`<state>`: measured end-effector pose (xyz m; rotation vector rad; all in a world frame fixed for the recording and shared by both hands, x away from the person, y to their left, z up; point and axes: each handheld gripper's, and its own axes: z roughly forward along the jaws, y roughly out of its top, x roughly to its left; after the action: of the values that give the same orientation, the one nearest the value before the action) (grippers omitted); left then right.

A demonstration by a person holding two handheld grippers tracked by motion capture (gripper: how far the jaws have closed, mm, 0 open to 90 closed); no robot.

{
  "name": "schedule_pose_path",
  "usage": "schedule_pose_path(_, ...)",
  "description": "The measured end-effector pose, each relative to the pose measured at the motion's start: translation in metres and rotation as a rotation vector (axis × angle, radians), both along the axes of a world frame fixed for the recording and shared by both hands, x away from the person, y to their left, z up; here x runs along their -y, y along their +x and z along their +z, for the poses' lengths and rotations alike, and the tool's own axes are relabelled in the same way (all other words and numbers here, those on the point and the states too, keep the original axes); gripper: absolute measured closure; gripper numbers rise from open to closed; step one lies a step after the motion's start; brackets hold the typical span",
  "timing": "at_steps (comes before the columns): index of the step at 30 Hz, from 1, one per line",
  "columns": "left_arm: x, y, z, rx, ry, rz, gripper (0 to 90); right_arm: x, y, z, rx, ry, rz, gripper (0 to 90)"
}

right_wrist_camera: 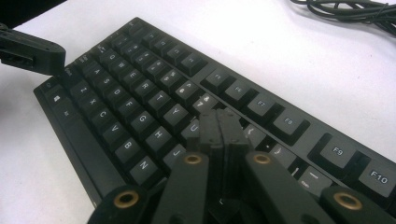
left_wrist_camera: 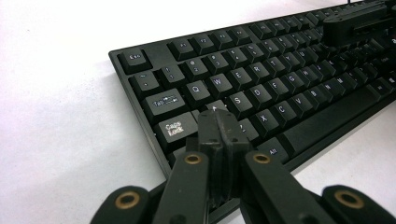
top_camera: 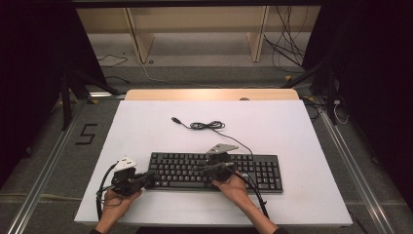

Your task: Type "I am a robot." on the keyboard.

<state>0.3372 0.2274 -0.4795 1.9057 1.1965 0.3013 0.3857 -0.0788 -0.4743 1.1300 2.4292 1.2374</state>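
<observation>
While both hands hover at the near edge, a flat black plastic keyboard [top_camera: 216, 171] lies across the middle of the broad white counter [top_camera: 146, 126].

Largest first: the counter, then the keyboard, whose thin black cable [top_camera: 207, 126] lies coiled behind it. The left gripper [top_camera: 147, 179] sits at the keyboard's left end, its fingers [left_wrist_camera: 219, 133] pressed shut on nothing over the A key beside Caps Lock. The right gripper [top_camera: 207, 168] hangs above the middle keys, fingers [right_wrist_camera: 219, 130] likewise closed and empty, near U and J.
</observation>
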Motion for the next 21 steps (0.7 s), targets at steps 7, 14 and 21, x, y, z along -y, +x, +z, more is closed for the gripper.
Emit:
schedule_pose_path(7,0.0,0.0005,-0.0006,-0.005,0.004,0.0,88.9,-0.0023,0.0017,-0.0029,-0.005,-0.012,-0.002,90.0)
schedule_pose_path(14,0.0002,0.0013,-0.0014,-0.011,0.007,0.002,88.9,-0.0038,0.002,-0.0038,-0.011,-0.016,-0.003,90.0)
schedule_pose_path(21,0.0006,0.0023,-0.0028,-0.023,0.018,0.001,88.9,-0.004,0.0025,-0.0046,-0.013,-0.02,-0.001,90.0)
